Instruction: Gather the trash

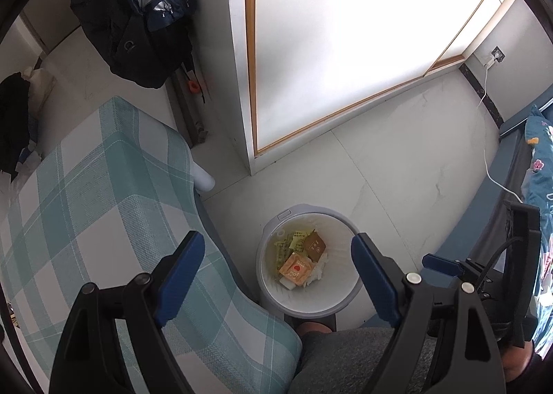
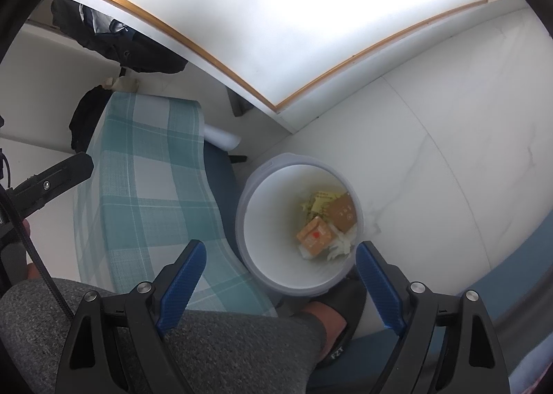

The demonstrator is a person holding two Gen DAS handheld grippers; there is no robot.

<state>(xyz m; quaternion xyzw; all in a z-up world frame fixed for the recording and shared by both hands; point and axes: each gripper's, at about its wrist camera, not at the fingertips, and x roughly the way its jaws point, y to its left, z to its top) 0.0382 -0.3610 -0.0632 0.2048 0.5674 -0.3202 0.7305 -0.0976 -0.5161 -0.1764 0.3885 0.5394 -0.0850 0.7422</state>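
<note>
Both grippers, left gripper (image 1: pixel 278 276) and right gripper (image 2: pixel 280 285), gape wide and empty above the round white plastic trash bin (image 2: pixel 262 255), which sits straight ahead between the right one's fingers, slightly nearer.

Your way straight down into the white bin (image 2: pixel 297 276) is open: its round mouth is uncovered and the wrappers (image 2: pixel 323 224) lie low at the bottom. On your left the checked tablecloth (image 2: pixel 145 186) hangs just beside the rim. Your grey-clad knee (image 2: pixel 207 342) crowds the near side. Bare floor (image 2: pixel 449 169) lies beyond, to the right.
</note>
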